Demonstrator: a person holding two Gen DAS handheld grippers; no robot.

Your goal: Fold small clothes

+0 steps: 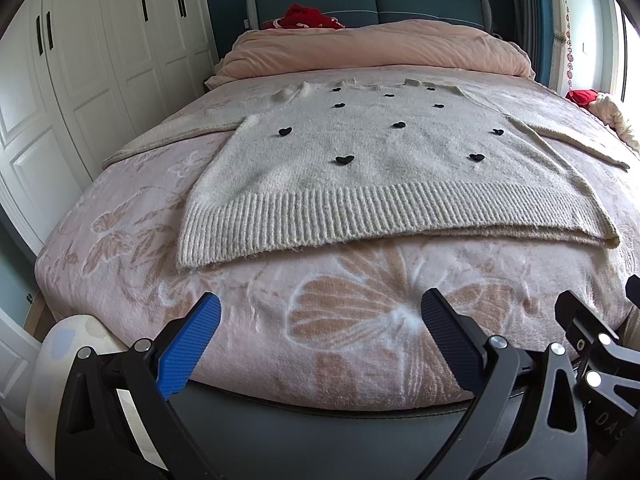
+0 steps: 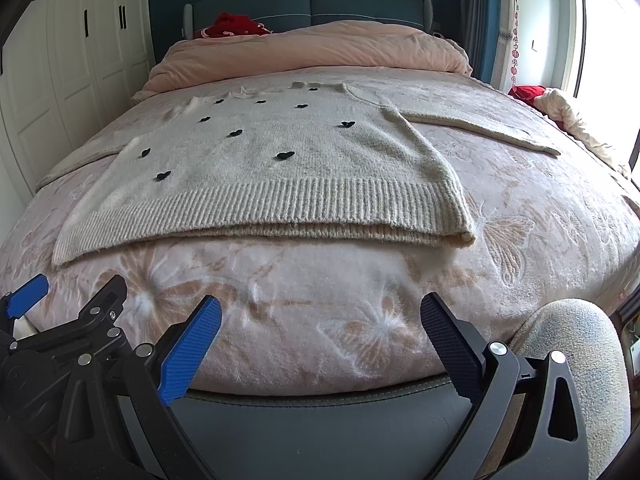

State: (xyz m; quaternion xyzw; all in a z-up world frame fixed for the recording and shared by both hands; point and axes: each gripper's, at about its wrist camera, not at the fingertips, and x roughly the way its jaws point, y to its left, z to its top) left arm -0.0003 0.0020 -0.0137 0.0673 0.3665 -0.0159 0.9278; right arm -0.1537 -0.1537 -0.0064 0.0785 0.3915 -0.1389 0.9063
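Observation:
A cream knit sweater (image 1: 360, 168) with small black hearts lies flat on the bed, ribbed hem toward me, sleeves spread to both sides. It also shows in the right wrist view (image 2: 280, 168). My left gripper (image 1: 320, 312) is open and empty, held over the bed's near edge, short of the hem. My right gripper (image 2: 320, 312) is open and empty, also at the near edge, just right of the left one. The left gripper's fingers (image 2: 28, 296) show at the lower left of the right wrist view.
The bed has a pink butterfly-patterned blanket (image 1: 360, 320) and a folded pink duvet (image 1: 380, 48) at the head. White wardrobe doors (image 1: 100, 80) stand left. A bundle of cloth (image 2: 568, 116) lies at the bed's right edge by the window.

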